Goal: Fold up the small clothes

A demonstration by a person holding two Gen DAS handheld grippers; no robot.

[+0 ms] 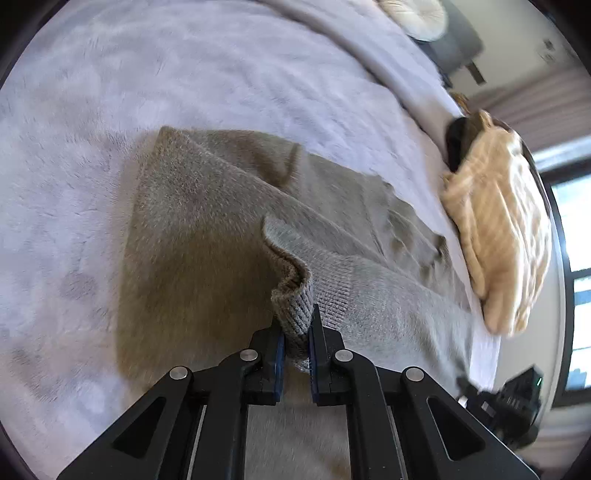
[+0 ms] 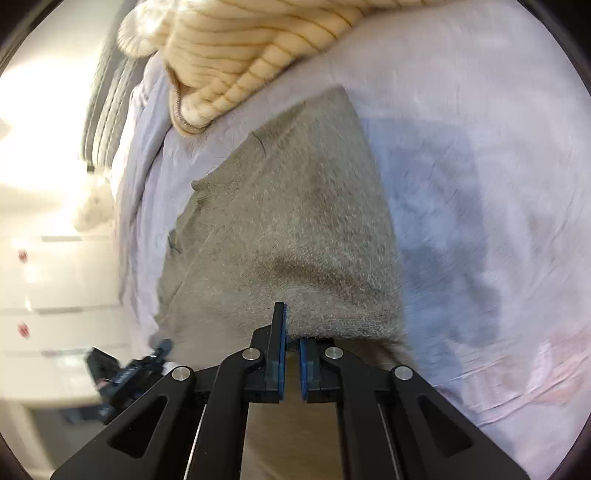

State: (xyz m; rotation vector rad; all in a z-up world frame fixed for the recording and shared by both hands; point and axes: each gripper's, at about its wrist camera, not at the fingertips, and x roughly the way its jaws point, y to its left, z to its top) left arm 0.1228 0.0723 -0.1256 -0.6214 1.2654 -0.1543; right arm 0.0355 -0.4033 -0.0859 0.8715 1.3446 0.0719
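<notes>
A grey-brown knit sweater lies on a pale lilac blanket. My left gripper is shut on the sweater's ribbed hem and holds that edge lifted and folded over the rest. In the right wrist view the same sweater hangs forward from my right gripper, which is shut on its lower edge. The right gripper shows in the left wrist view at the lower right. The left gripper shows in the right wrist view at the lower left.
A cream ribbed sweater lies at the blanket's right edge and shows at the top of the right wrist view. A round cream cushion sits at the far end. A window is on the right. White drawers stand beside the bed.
</notes>
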